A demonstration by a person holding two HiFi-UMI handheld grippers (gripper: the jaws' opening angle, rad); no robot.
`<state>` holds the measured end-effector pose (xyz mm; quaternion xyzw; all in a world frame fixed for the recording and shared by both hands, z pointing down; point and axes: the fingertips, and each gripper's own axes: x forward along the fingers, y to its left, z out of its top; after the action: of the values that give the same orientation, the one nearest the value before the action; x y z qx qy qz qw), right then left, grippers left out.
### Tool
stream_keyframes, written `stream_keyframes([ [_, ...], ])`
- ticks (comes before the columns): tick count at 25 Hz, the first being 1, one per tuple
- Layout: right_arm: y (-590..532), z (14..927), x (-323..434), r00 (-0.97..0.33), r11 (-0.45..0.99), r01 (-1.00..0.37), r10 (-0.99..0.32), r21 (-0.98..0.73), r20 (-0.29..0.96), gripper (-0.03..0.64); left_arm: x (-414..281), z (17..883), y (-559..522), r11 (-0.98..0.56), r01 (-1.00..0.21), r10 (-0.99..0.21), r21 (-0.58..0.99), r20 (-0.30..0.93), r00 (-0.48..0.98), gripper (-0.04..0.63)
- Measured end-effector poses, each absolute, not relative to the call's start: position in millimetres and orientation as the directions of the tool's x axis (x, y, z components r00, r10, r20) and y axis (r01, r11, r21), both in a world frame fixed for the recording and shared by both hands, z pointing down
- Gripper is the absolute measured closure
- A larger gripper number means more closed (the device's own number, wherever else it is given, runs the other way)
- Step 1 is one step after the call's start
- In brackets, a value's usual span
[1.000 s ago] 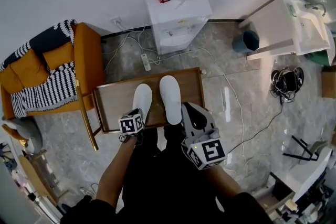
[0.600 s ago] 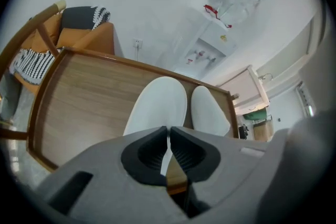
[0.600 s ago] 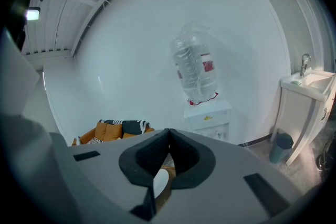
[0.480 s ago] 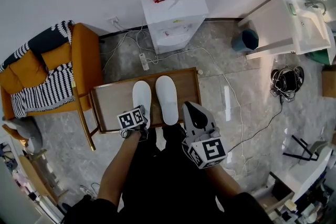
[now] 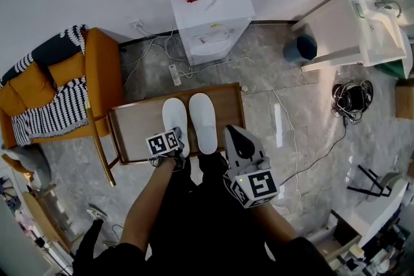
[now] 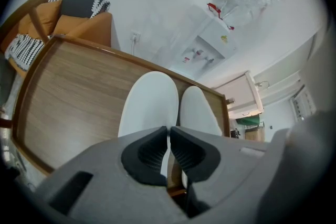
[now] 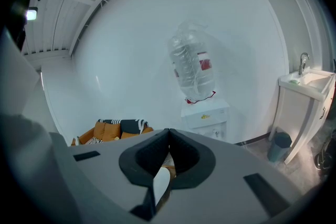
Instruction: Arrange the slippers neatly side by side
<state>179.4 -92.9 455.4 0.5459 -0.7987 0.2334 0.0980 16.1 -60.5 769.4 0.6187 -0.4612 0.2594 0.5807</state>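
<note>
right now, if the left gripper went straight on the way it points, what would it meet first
Most likely the heel end of the left slipper, beyond the left gripper; they may already touch.

the left gripper (image 6: 169,129) has its dark jaws nearly together, pinching the heel edge of the left white slipper (image 6: 149,99). that slipper lies toe away on a wooden table (image 6: 68,86), close alongside the right white slipper (image 6: 199,108). beyond the table stand an orange chair (image 6: 79,26) with a striped throw (image 6: 86,4) and a white water dispenser (image 6: 210,42) against the wall.
</note>
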Motion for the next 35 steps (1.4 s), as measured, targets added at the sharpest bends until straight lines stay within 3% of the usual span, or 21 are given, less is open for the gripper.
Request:
stream_keyframes([
  [22, -99, 462, 182, -0.357, 0.265, -0.928, -0.829, -0.260, 0.430, 0.604, 32, 779, -63, 0.086, -0.833, -0.222, 0.547, 0.826, 0.519, 0.558],
  [28, -95, 461, 178, -0.360, 0.271, -0.928, -0.828, -0.256, 0.429, 0.604, 35, 774, -57, 0.057, -0.815, -0.201, 0.576, 0.806, 0.556, 0.486],
  [35, -92, 456, 169, -0.363, 0.275, -0.927, -0.833, -0.256, 0.418, 0.604, 12, 749, -54, 0.056, -0.810, -0.277, 0.584, 0.789, 0.549, 0.488],
])
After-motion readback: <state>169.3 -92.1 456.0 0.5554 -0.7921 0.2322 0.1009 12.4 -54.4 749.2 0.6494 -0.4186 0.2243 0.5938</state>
